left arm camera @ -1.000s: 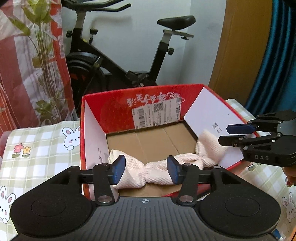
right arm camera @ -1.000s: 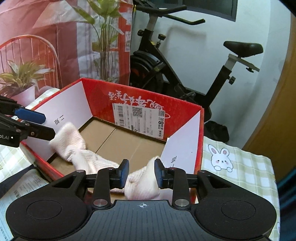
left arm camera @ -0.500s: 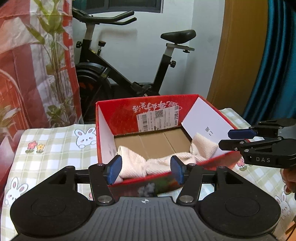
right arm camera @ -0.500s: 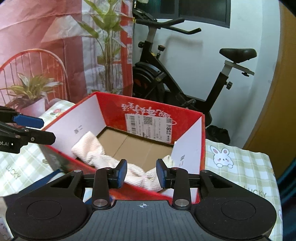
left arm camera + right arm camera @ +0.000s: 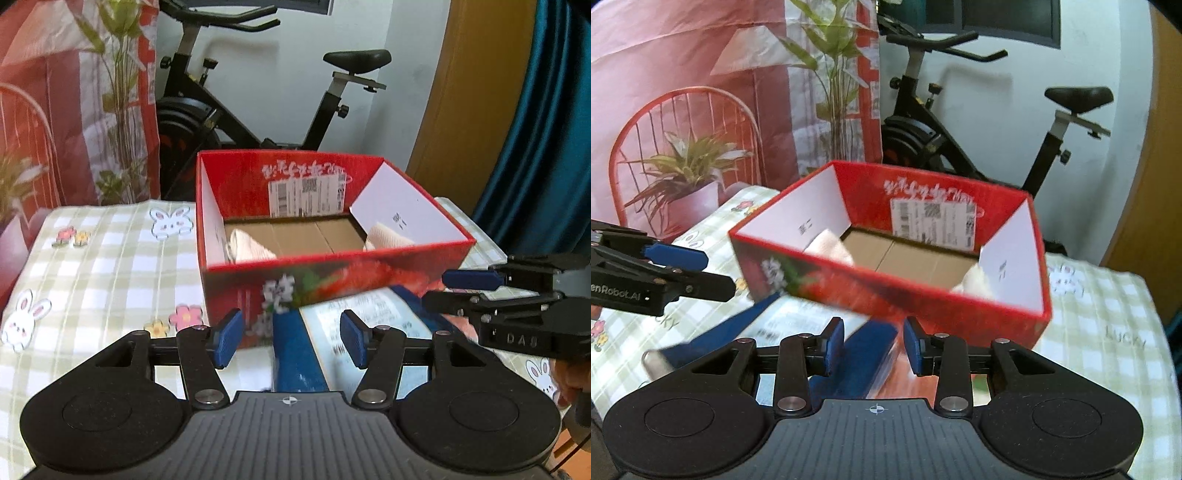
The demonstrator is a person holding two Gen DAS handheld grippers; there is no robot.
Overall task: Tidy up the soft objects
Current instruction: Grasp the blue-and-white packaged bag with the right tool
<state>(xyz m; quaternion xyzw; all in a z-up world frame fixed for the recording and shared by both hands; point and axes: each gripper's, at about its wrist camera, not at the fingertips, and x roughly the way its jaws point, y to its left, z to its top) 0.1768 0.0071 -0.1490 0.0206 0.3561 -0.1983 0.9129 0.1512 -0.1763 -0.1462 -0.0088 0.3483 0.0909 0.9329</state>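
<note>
Lettering "LUCKY" (image 5: 1125, 340) on checked cloth (image 5: 1108, 332); "DAS" on right hand-held gripper (image 5: 448, 290).

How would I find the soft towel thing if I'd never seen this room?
Look for the table with the bunny tablecloth in front of the exercise bike. On it stands an open red box. The pale, fluffy towel lies on the box's brown floor, reaching both side walls; it is the only soft thing inside.
</note>
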